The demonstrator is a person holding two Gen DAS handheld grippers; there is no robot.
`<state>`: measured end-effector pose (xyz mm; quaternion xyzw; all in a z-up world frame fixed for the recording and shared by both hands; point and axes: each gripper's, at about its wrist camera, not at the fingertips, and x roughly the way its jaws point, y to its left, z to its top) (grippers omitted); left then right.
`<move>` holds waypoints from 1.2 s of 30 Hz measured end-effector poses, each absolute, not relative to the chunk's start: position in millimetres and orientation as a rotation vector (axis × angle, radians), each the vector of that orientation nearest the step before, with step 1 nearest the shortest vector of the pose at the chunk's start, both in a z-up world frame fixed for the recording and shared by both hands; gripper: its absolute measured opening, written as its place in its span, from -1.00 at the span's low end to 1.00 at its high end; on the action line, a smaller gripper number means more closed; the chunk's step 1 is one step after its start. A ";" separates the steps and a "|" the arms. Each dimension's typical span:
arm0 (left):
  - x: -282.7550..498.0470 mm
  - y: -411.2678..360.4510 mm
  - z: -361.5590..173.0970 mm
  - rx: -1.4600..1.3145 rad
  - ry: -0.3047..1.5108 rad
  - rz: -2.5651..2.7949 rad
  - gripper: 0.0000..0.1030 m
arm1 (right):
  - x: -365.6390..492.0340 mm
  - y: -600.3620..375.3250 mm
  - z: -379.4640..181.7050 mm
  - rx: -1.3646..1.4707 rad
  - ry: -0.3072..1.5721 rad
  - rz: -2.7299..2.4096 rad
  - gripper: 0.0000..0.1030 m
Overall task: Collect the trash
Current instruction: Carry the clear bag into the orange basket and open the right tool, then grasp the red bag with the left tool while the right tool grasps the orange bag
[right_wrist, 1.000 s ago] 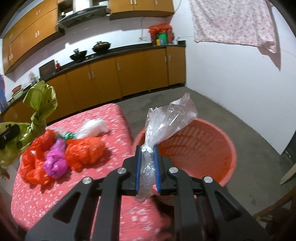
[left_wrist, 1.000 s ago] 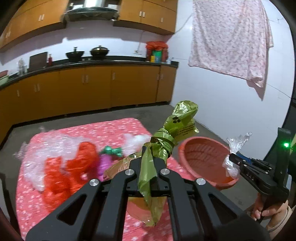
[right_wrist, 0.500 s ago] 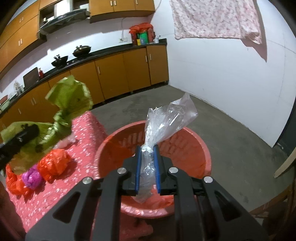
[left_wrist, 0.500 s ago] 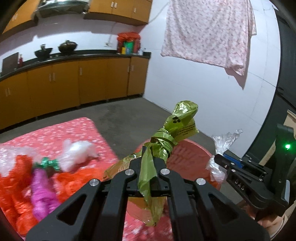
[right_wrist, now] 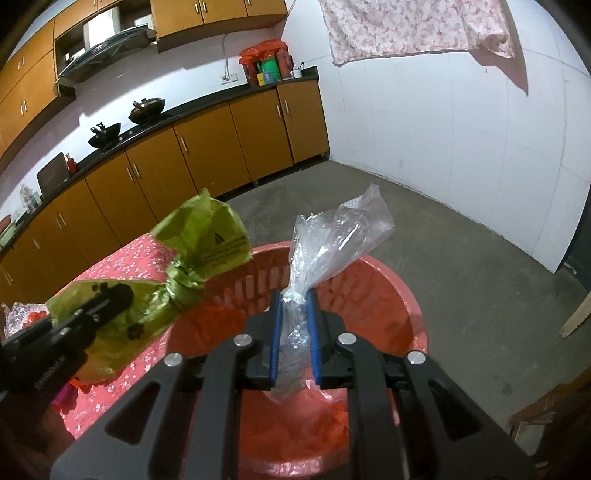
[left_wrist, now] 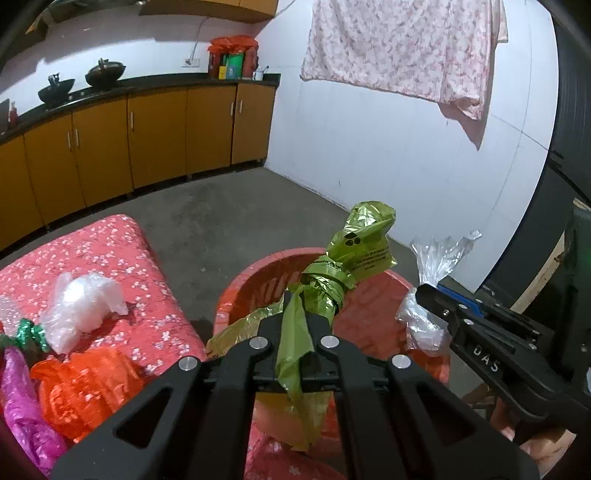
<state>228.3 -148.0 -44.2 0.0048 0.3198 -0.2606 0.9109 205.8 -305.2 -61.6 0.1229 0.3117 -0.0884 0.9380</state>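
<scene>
With the left gripper [left_wrist: 295, 314] clamped on the green wrapper [left_wrist: 347, 266] and the right gripper [right_wrist: 293, 314], jaws just parting, around the clear bag [right_wrist: 332, 240] above the red basket [right_wrist: 402, 302], either light piece might have clung or drifted outside.

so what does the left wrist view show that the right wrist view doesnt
Only the left wrist view: the white bag, orange bag and magenta bag lying on the red cloth.

Only the right wrist view: the range hood and upper cabinets.

Both: the left gripper shut on the green bag, the right gripper around the clear bag, both over the red basket.
</scene>
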 end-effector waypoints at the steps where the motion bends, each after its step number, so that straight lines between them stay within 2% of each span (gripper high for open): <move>1: 230.3 -149.4 -45.9 0.010 0.668 -0.539 -0.99 | 206.7 -306.2 -62.6 0.252 0.634 -0.179 -0.65; 3: 234.7 -152.6 -49.5 0.007 0.682 -0.541 -0.99 | 207.5 -308.2 -63.7 0.259 0.630 -0.175 -0.63; 5: 237.4 -154.7 -52.5 0.012 0.691 -0.541 -0.99 | 207.8 -310.4 -65.2 0.272 0.626 -0.169 -0.46; 10: 243.2 -153.4 -58.2 -0.003 0.722 -0.538 -0.93 | 205.5 -314.4 -66.6 0.275 0.624 -0.181 -0.33; 12: 243.9 -151.8 -58.8 -0.009 0.724 -0.545 -0.70 | 203.4 -314.3 -67.4 0.275 0.625 -0.188 -0.28; 13: 243.2 -150.9 -58.2 -0.009 0.719 -0.541 -0.33 | 202.4 -313.7 -67.5 0.272 0.625 -0.192 -0.26; 14: 241.7 -149.5 -57.0 -0.011 0.708 -0.535 -0.05 | 201.3 -312.8 -67.2 0.269 0.626 -0.197 -0.24; 18: 239.8 -143.9 -54.1 -0.015 0.698 -0.524 0.00 | 197.9 -309.8 -65.1 0.266 0.622 -0.209 -0.17; 21: 235.5 -131.4 -49.7 -0.027 0.689 -0.498 0.00 | 194.7 -306.2 -61.3 0.256 0.611 -0.220 -0.03; 24: 225.0 -111.9 -42.6 -0.022 0.659 -0.451 0.05 | 189.5 -296.7 -56.2 0.238 0.588 -0.218 0.22; 26: 213.8 -97.5 -37.8 -0.002 0.631 -0.411 0.20 | 181.7 -287.6 -52.0 0.222 0.546 -0.205 0.56; 29: 193.1 -74.2 -32.1 0.024 0.592 -0.342 0.40 | 174.0 -272.3 -44.5 0.195 0.507 -0.202 0.82; 31: 179.0 -56.0 -29.3 0.037 0.572 -0.294 0.51 | 172.9 -257.3 -40.7 0.187 0.503 -0.181 0.86; 34: 157.8 -23.2 -24.8 0.040 0.537 -0.193 0.79 | 175.0 -236.8 -37.8 0.185 0.509 -0.135 0.88; 36: 145.6 3.0 -22.2 0.031 0.517 -0.124 0.81 | 176.2 -220.9 -37.7 0.174 0.518 -0.104 0.88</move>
